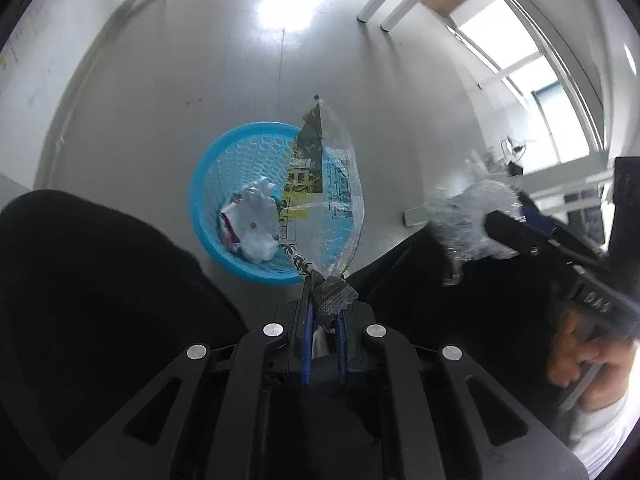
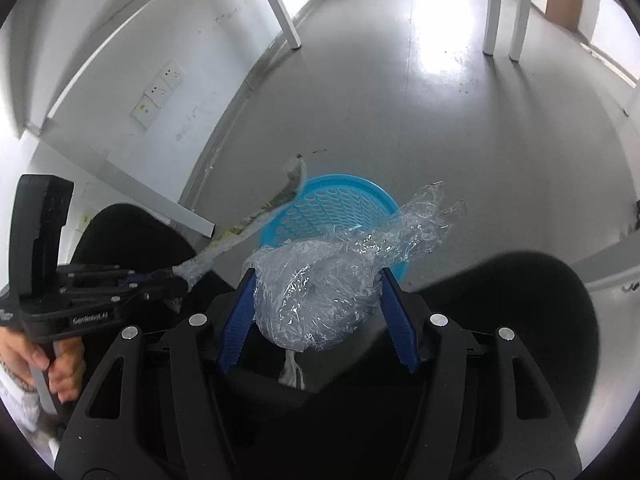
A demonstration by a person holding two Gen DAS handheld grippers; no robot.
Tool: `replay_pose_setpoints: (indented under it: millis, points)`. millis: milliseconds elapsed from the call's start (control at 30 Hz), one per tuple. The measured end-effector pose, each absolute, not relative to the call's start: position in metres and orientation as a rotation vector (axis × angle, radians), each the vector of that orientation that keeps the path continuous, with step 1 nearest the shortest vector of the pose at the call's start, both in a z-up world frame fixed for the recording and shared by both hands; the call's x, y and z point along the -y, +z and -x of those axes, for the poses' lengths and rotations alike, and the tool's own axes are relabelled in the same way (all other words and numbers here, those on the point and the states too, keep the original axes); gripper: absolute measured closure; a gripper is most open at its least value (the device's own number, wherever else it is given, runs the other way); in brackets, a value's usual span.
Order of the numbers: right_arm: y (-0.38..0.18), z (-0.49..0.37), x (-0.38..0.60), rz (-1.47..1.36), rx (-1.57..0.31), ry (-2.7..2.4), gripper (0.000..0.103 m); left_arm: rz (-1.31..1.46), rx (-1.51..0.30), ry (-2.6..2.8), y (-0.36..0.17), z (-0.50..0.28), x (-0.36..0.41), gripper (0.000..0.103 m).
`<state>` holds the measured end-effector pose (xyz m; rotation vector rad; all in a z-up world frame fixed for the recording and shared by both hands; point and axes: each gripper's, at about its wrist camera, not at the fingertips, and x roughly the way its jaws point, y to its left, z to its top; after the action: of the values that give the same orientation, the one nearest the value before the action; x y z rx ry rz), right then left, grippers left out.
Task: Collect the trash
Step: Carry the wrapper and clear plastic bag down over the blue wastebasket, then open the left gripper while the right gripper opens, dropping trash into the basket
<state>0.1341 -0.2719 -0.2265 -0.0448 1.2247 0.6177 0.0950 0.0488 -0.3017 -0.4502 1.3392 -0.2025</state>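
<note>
A blue perforated basket (image 1: 224, 184) stands on the floor and holds crumpled white and pink trash (image 1: 256, 220). My left gripper (image 1: 325, 292) is shut on the corner of a clear printed snack bag (image 1: 324, 184), which hangs above the basket. My right gripper (image 2: 316, 280) is closed on a crumpled ball of clear plastic wrap (image 2: 320, 292), held just above the near side of the basket (image 2: 344, 200). The left gripper (image 2: 168, 284) with its bag (image 2: 240, 236) shows at the left of the right wrist view. The wrap (image 1: 472, 216) shows at the right of the left wrist view.
Grey floor (image 2: 440, 120) lies around the basket. Black rounded shapes, likely the person's knees (image 1: 100, 280) (image 2: 520, 300), flank the basket. White table legs (image 2: 288, 20) (image 2: 504, 12) stand farther off. A white wall (image 2: 140, 60) with sockets runs on the left.
</note>
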Motion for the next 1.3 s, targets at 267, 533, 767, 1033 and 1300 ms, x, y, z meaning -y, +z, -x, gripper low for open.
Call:
replay_pose_setpoints:
  millis: [267,533,767,1033,1300]
  points:
    - [-0.267,-0.177,0.255,-0.032,-1.321,0.552,0.046,0.542,-1.439,-0.164,-0.338,-0.122,-0.056,0.095]
    - [-0.296,-0.207,0.246,-0.034,-1.375,0.516,0.046,0.533,-1.513,-0.146,-0.362,-0.147,-0.048,0.095]
    - [-0.340,-0.236,0.221,-0.009,-1.466,0.464,0.046,0.685,-1.613,-0.108,-0.404,-0.169,-0.055,0.094]
    - [-0.389,-0.263,0.210,-0.051,-1.584,0.420,0.046,0.665,-1.740,-0.059,-0.440,-0.182,-0.045,0.094]
    - [-0.431,-0.277,0.208,-0.085,-1.683,0.352,0.045,0.639,-1.803,0.013,-0.470,-0.190,-0.040,0.094]
